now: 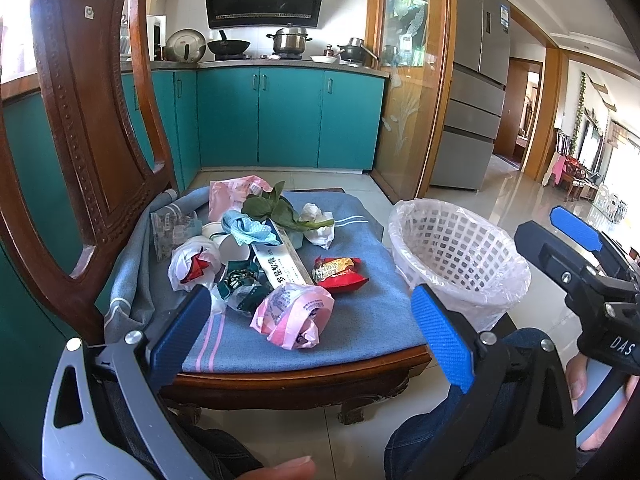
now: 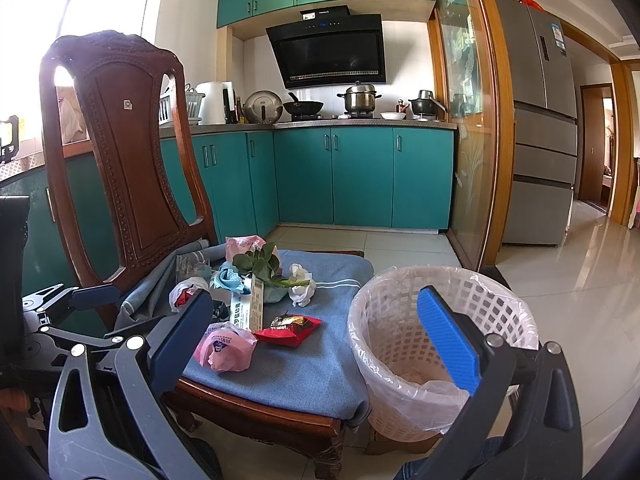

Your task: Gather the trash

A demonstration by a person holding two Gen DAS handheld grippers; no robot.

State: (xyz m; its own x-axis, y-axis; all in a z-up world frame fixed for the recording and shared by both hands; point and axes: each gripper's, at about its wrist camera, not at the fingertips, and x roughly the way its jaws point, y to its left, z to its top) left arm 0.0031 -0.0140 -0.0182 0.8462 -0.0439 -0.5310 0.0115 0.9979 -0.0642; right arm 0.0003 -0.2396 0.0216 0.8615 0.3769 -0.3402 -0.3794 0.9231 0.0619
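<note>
Trash lies on the blue cloth of a wooden chair seat [image 1: 352,344]: a pink plastic bag [image 1: 292,314] [image 2: 226,346] nearest me, a red snack wrapper [image 1: 338,274] [image 2: 290,330], a long white box [image 1: 280,262], green leaves [image 1: 280,210] [image 2: 260,264], crumpled white tissue [image 1: 318,220] [image 2: 300,284], a blue rag [image 1: 250,230] and a white bag [image 1: 192,264]. A white lattice bin with a clear liner [image 1: 456,254] [image 2: 400,344] stands right of the chair. My left gripper [image 1: 312,336] is open and empty over the seat's front edge. My right gripper [image 2: 316,340] is open and empty; it also shows in the left wrist view [image 1: 576,232].
The carved chair back [image 1: 92,128] rises at the left. Teal kitchen cabinets [image 1: 288,116] with pots on the counter stand behind. A glass partition [image 1: 404,80] and a grey fridge [image 1: 476,80] are at the right, over shiny tiled floor [image 2: 580,300]. My knees show at the bottom.
</note>
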